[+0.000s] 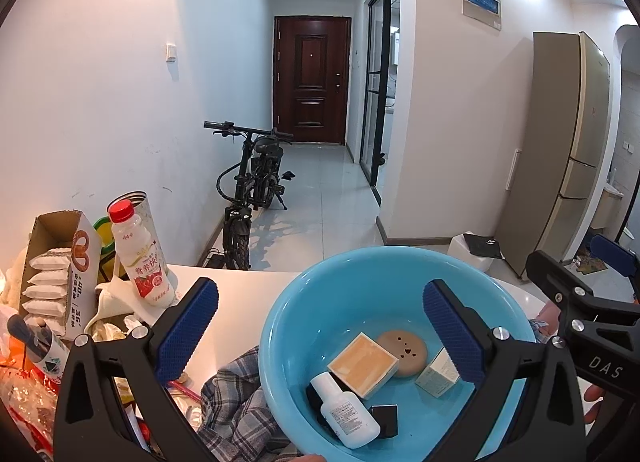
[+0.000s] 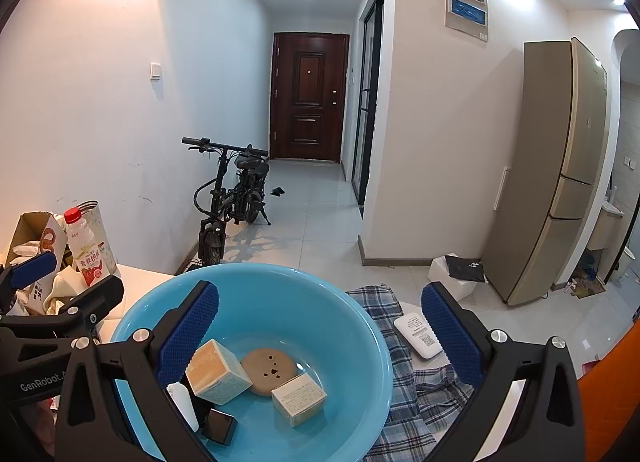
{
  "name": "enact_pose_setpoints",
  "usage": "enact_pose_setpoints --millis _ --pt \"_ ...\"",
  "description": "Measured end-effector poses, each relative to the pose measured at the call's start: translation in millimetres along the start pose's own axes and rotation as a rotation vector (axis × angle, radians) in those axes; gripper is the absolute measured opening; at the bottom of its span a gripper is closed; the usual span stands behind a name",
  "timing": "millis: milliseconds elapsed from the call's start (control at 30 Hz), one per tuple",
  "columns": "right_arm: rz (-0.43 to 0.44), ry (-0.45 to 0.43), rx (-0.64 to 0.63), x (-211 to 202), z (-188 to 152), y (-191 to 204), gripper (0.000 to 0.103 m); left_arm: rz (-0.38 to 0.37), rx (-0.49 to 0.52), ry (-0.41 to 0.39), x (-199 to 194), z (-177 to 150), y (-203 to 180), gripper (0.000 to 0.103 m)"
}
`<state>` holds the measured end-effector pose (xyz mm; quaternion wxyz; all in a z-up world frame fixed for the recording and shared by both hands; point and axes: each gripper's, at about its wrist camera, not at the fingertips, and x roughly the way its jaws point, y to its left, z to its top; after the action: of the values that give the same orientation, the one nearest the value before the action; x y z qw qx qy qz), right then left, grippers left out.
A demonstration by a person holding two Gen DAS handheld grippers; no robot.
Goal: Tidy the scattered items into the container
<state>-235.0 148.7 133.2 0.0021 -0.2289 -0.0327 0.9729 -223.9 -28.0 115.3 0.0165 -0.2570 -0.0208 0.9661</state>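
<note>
While both grippers hover w/ jaws wide & empty, left gripper (image 1: 320,336) & right gripper (image 2: 320,336) sit over the blue basin (image 1: 288,302), already holding boxes & a white bottle (image 1: 346,410). Flat white device (image 2: 418,336) on the plaid cloth (image 2: 416,386) looks light, rigid, slick: pinch its long edges. Only right view shows it

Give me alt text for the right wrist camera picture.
Open tongs hover over a blue basin holding two small boxes, a round tan disc, a white bottle and a dark item. A white device lies outside on plaid cloth, right of the basin.
</note>
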Motion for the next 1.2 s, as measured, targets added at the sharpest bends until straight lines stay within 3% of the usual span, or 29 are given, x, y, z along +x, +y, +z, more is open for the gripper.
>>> enact_pose_setpoints --millis 233,300,400,500,700,967,1200 --pt "-0.038 -0.01 -0.02 -9.9 0.5 1.0 0.103 -0.029 0.01 -0.024 -15.8 4.0 -0.7 0.102" --pt "-0.112 -0.03 -0.062 -21.0 2.2 9.0 0.103 -0.041 0.009 -0.034 -26.3 6.3 -1.5 0.102" --pt "-0.193 -0.095 -0.097 -44.9 6.1 21.1 0.103 -0.043 0.016 -0.114 -53.6 10.2 -0.4 0.102" --pt "-0.168 -0.155 -0.073 -68.8 11.4 20.2 0.103 -0.064 0.011 -0.187 -79.5 12.5 6.2 0.102" --pt "-0.105 -0.242 -0.054 -111.7 15.8 21.0 0.103 -0.088 -0.03 -0.246 -122.0 16.5 16.5 0.102" --pt "-0.081 -0.41 0.027 -217.4 -7.0 5.9 0.103 -0.058 0.039 -0.54 -234.3 -15.1 -5.7 0.102" --pt "-0.076 -0.448 0.071 -270.4 -32.5 -13.9 0.103 -0.005 0.146 -0.562 -285.8 -45.4 -38.0 0.103"
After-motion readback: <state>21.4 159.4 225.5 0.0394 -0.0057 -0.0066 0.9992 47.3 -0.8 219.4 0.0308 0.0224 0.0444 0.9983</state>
